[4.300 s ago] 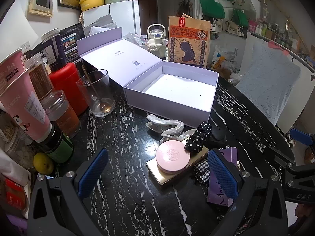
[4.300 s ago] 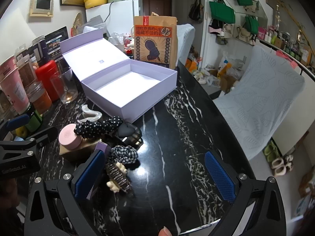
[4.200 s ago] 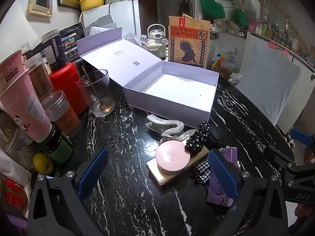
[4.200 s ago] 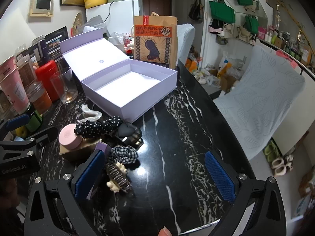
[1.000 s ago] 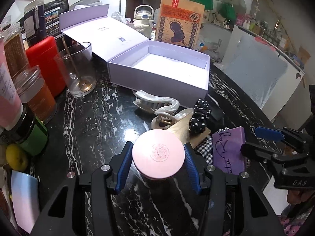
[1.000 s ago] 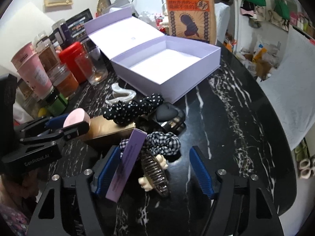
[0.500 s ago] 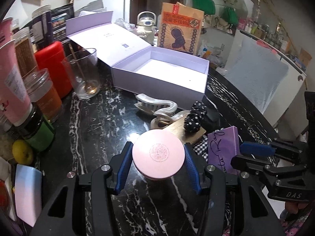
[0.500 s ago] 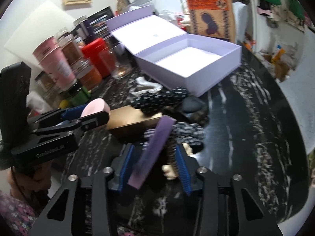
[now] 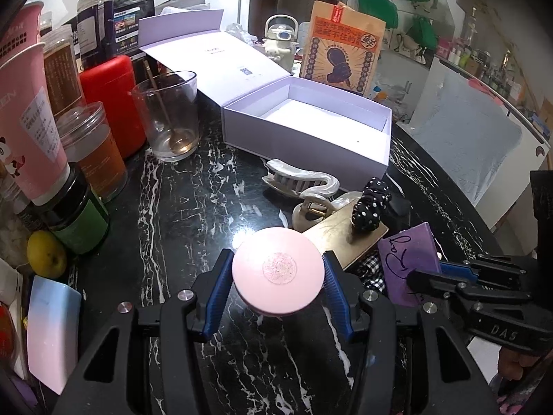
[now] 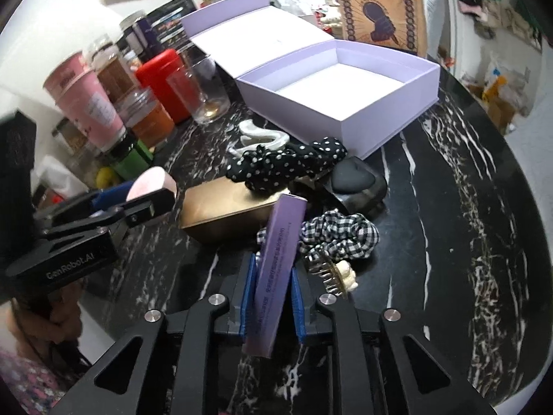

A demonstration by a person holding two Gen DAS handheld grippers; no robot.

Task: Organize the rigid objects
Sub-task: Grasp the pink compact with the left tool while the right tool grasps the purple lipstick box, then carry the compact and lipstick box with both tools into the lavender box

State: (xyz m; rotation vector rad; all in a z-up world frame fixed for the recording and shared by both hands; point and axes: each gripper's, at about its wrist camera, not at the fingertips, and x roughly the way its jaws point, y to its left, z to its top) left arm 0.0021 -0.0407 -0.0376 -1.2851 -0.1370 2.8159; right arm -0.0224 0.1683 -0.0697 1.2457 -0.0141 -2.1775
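Since four seconds earlier, both of my grippers had dropped from hovering wide open over the clutter onto their own pieces. My left gripper pointed steeply down at the desk, its fingers partly spread and pressed against either side of the round pink compact, which sat flat between them with its embossed lid facing up. Just ahead of those fingers lay the gold box, with the polka-dot scrunchie draped on its far end and the white hair claw beyond that. Farther ahead stood the open lilac box, its lid folded back.

My right gripper was tilted down at a similar slant, with the fingers drawn almost fully together and clamped on the thin purple box. That box stood on edge between them, leaning away and to the right. Its far end reached up to the gold box. Just right of those fingers sat the gingham scrunchie and a small metal hair claw, close beside the box but outside the grip. In the right wrist view, a hand gripped the left tool's handle at the lower left.
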